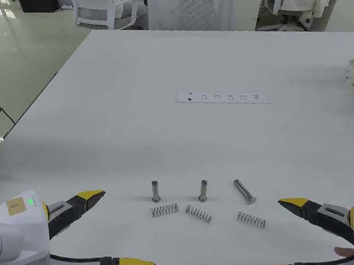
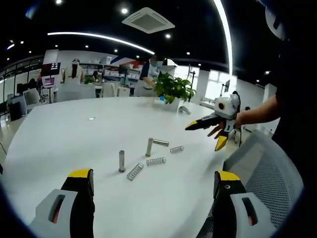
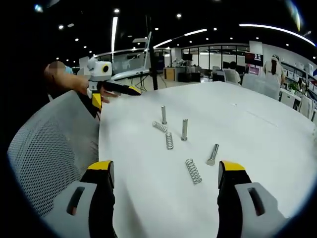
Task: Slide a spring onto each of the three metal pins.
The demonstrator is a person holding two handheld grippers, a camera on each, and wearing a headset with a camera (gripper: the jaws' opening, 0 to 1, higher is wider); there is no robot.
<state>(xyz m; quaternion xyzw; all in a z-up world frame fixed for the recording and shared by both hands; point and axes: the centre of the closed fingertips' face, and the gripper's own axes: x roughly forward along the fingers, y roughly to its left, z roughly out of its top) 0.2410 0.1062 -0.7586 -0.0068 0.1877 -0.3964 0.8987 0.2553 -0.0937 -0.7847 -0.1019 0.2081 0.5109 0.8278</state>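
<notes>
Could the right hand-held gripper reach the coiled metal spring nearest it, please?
Probably yes: the right hand-held gripper is open, and only bare white table separates it from that small coiled metal spring.

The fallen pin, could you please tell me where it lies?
In the head view, the fallen pin lies rightmost in the row, right of the middle upright pin and just behind the rightmost spring.
</notes>
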